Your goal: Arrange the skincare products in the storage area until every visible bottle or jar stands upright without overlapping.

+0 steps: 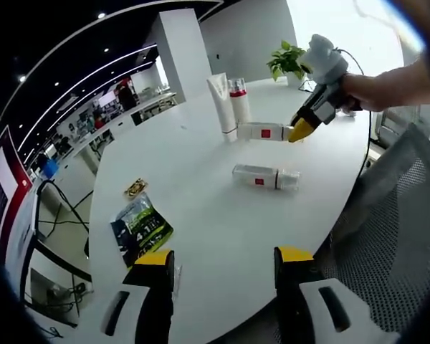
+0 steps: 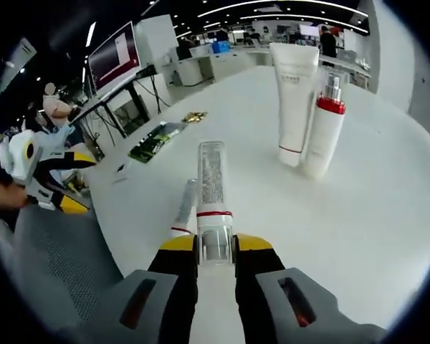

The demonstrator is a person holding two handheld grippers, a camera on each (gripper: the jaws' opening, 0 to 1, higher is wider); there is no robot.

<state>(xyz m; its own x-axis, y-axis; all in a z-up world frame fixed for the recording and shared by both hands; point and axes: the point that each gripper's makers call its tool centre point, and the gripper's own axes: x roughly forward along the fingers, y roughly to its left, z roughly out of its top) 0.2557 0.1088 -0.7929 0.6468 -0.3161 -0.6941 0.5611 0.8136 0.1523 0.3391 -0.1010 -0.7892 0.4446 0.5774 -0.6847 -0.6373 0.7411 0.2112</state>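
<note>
Gripping a lying bottle [image 2: 211, 188] by its cap, right gripper [image 2: 215, 247] risks swinging it into the second lying bottle [image 2: 184, 208] at nine o'clock; left gripper [image 1: 224, 259] agape.

Left gripper [image 1: 223, 265] gaping, unladen; right gripper [image 2: 215, 247] clamped, arm outstretched.

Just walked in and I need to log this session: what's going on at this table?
A person is tidying skincare products on a white table. The right gripper is shut on a lying bottle. A second bottle also lies flat. A white tube and a red-collared pump bottle already stand upright. The left gripper is open, holding nothing.
</note>
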